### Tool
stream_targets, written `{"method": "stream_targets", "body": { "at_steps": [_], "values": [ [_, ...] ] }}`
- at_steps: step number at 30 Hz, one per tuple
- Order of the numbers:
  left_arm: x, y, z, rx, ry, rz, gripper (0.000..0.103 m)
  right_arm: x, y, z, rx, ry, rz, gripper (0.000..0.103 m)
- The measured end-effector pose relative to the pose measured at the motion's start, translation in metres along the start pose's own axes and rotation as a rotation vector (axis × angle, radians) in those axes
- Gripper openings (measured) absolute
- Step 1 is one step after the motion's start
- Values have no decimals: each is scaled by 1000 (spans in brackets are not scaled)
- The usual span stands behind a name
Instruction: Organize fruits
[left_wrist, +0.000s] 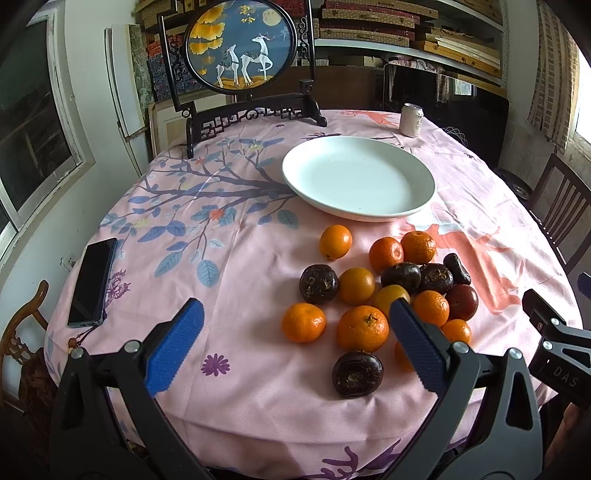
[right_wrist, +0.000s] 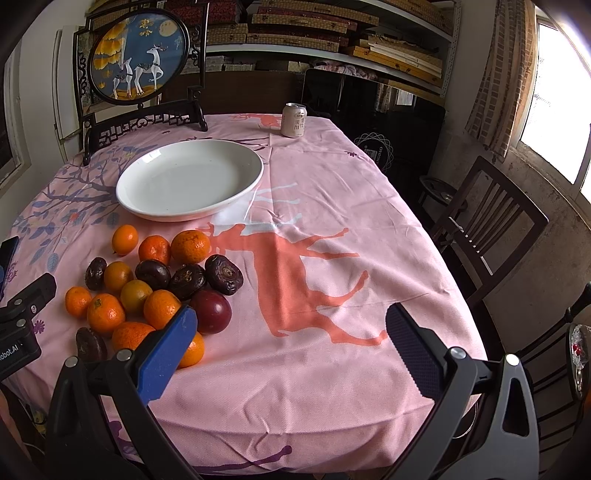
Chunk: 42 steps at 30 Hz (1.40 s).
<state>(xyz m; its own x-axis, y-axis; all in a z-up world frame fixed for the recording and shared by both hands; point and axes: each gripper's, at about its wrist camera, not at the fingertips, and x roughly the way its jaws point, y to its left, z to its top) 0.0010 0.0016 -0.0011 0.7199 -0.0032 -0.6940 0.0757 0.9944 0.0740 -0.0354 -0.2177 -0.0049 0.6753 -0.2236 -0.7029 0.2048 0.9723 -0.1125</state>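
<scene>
A pile of fruit lies on the pink tablecloth: several oranges (left_wrist: 362, 328) (right_wrist: 105, 312), several dark wrinkled passion fruits (left_wrist: 357, 373) (right_wrist: 224, 274) and one smooth red-purple fruit (left_wrist: 461, 302) (right_wrist: 211, 311). An empty white plate (left_wrist: 358, 177) (right_wrist: 190, 179) sits behind the pile. My left gripper (left_wrist: 295, 317) is open and empty, above the near left edge of the pile. My right gripper (right_wrist: 291, 325) is open and empty, to the right of the pile over bare cloth. Its left finger hides part of an orange.
A black phone (left_wrist: 93, 282) lies at the table's left edge. A drink can (left_wrist: 412, 120) (right_wrist: 294, 120) and a framed deer screen (left_wrist: 242, 48) (right_wrist: 138, 53) stand at the back. A wooden chair (right_wrist: 491, 225) stands right of the table.
</scene>
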Motion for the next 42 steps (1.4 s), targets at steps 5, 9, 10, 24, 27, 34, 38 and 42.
{"method": "stream_targets", "body": {
  "at_steps": [5, 9, 10, 24, 27, 34, 38, 42],
  "values": [
    [0, 0, -1, 1, 1, -5, 101, 0, 0, 0, 0, 0, 0, 102],
    [0, 0, -1, -1, 1, -6, 101, 0, 0, -1, 1, 0, 1, 102],
    [0, 0, -1, -1, 2, -5, 101, 0, 0, -1, 1, 1, 0, 102],
    [0, 1, -1, -2, 4, -6, 101, 0, 1, -1, 1, 1, 1, 102],
    [0, 1, -2, -1, 3, -6, 101, 0, 1, -1, 1, 1, 2, 102],
    [1, 1, -1, -2, 4, -5, 101, 0, 3, -1, 0, 1, 1, 102],
    [1, 1, -1, -1, 2, -6, 101, 0, 3, -1, 0, 1, 1, 102],
    [1, 2, -2, -3, 4, -7, 101, 0, 1, -1, -1, 2, 2, 102]
  ]
}}
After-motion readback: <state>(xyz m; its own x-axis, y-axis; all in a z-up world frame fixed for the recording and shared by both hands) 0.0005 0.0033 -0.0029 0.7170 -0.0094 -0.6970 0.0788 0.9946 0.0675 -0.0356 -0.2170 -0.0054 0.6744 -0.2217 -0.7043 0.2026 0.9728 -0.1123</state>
